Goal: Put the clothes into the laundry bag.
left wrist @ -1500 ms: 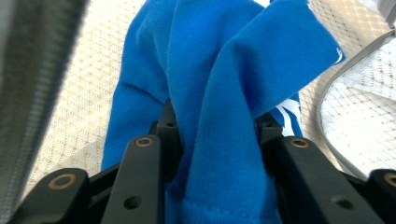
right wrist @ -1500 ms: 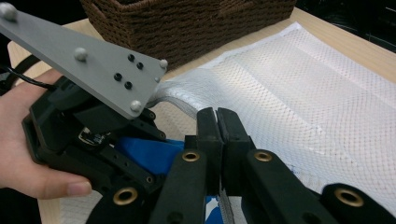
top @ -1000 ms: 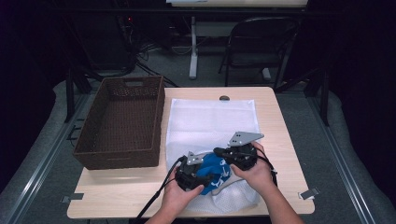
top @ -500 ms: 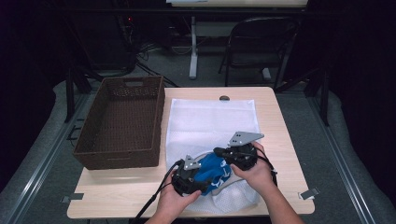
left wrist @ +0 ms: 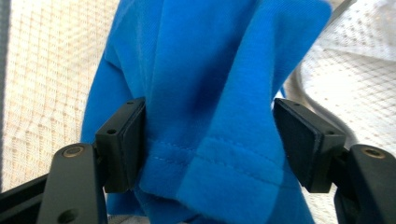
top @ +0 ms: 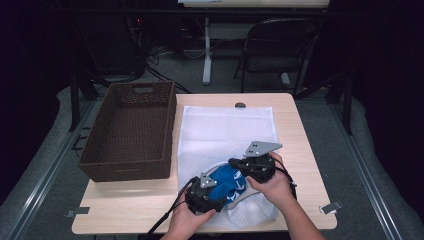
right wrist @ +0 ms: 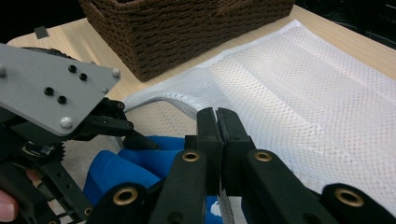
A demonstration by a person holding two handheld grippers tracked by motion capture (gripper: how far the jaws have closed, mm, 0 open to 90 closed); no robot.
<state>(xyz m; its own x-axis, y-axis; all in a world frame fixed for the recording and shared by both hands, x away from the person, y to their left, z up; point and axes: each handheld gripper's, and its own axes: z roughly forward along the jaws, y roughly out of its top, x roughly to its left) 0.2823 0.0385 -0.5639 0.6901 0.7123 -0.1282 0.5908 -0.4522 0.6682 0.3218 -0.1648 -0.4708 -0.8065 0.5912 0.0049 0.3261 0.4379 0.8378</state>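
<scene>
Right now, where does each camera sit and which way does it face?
High view: above the person's side, looking forward and down on table, basket, bag; left hand, right hand show.
Left gripper view: on the left gripper, along its jaws, just opening, cloth between.
Right gripper view: on the right gripper, jaws shut on bag's edge, facing basket; left gripper shows.
All three share bag and cloth.

From above I get an evenly lit desk (top: 295, 150) with everything around it sunk in near-black. The white mesh bag (top: 227, 130) is bright, almost washed out. On my left tool view the blue cloth (left wrist: 210, 93) sits soft and close, blurred. The right tool view is sharper, with gentle shadows.
</scene>
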